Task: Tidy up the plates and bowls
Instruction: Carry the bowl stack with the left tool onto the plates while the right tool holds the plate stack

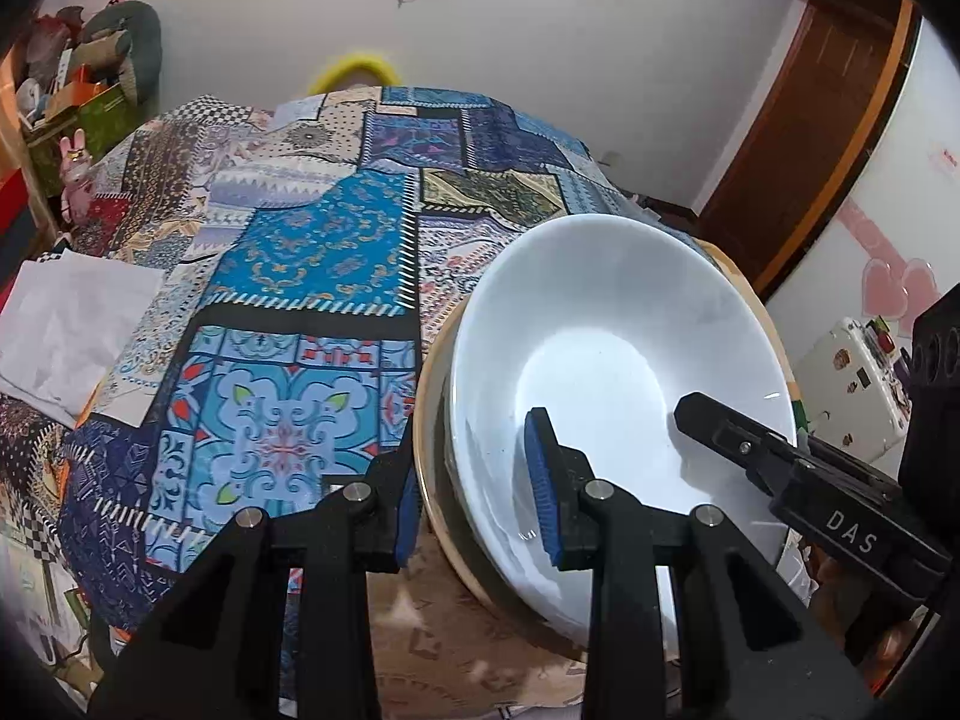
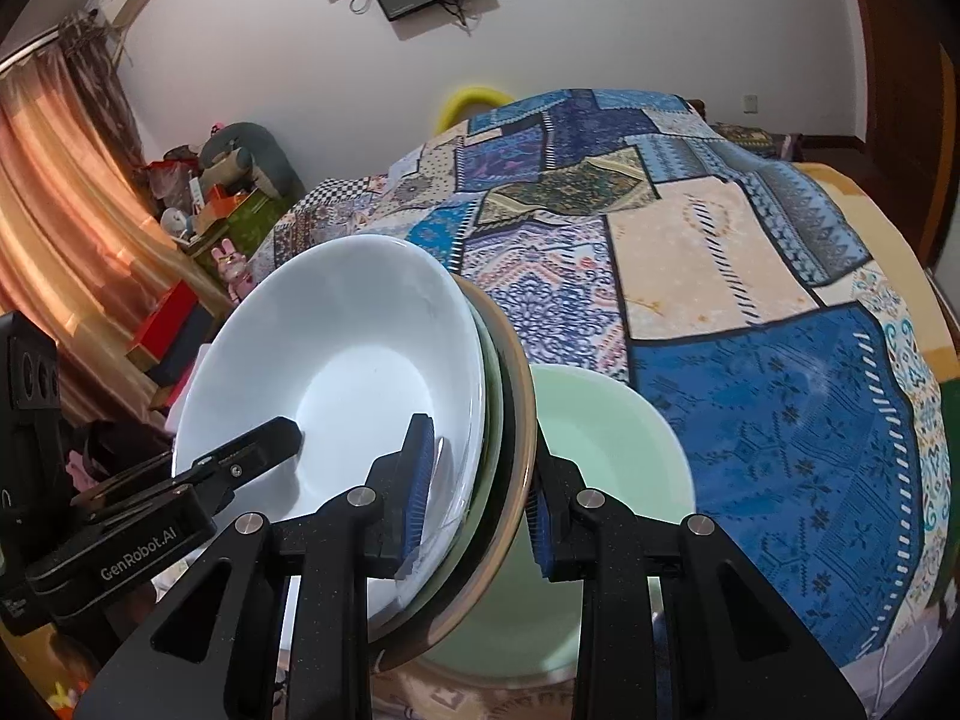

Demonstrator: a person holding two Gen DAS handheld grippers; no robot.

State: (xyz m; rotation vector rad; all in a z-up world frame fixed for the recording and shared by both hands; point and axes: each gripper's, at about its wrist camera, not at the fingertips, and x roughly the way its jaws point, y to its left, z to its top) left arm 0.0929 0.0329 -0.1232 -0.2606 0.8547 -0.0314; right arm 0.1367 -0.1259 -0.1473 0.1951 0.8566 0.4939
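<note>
Gripping the left rim of a stack of dishes (image 1: 480,468), the left gripper (image 1: 480,504) clamps its blue ribbed pads across several edges at once: one pad outside the tan rim, the other inside the white bowl (image 1: 600,324). Carried above the patchwork cloth (image 1: 300,276) rather than resting on it, as far as can be judged, with the stack tipped on a slant. Glazed, glossy, rigid ware, so likely heavy together, slippery against itself and quick to chip if knocked.

Nested under the white bowl, seen edge-on from the right wrist: a green dish (image 2: 489,396), a dark layer, then a tan-rimmed plate (image 2: 521,396). Loose layers that could slide apart if tilted further, so best pinched rim-through-rim on opposite sides and kept level.

Clamped on the right rim in the same way, the right gripper (image 2: 480,498) holds the same stack, one pad inside the white bowl, one behind the tan plate. Below and just beyond, a pale mint bowl (image 2: 606,450), matte-looking, round and deep, sits on the cloth near its front edge.
</note>
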